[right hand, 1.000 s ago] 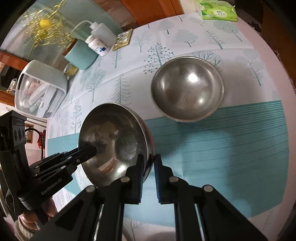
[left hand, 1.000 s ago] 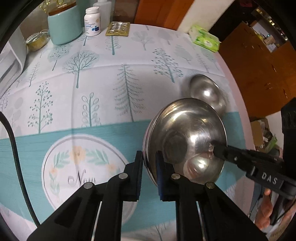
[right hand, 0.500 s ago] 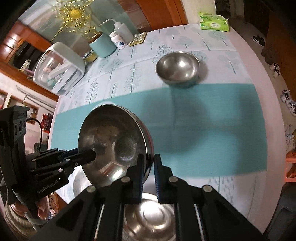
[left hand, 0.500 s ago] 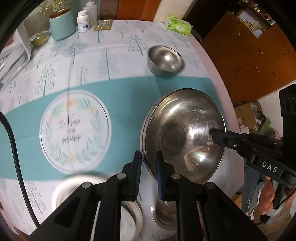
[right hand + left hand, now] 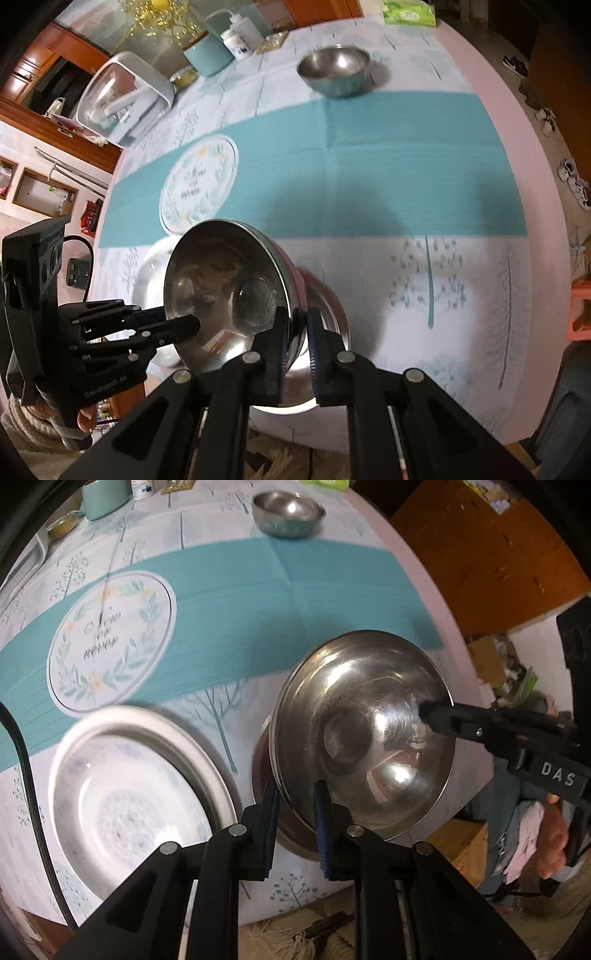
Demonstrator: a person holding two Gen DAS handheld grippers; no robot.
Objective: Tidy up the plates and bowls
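Note:
Both grippers hold one shiny steel bowl by opposite rims, above the table's near edge. My left gripper is shut on its near rim; my right gripper is shut on the other rim. The bowl hangs tilted just above another steel bowl resting on the table, partly hidden below it. A white patterned plate lies to the left of them. A third steel bowl stands at the far side, also in the right wrist view.
The round table wears a teal and white tree-print cloth with a round printed emblem. At the far edge stand a teal canister, bottles, a clear lidded box and a green tissue pack.
Both grippers carried the held bowl back from the far bowl toward the near table edge and lowered it over the steel bowl beside the white plate. Both stayed shut.

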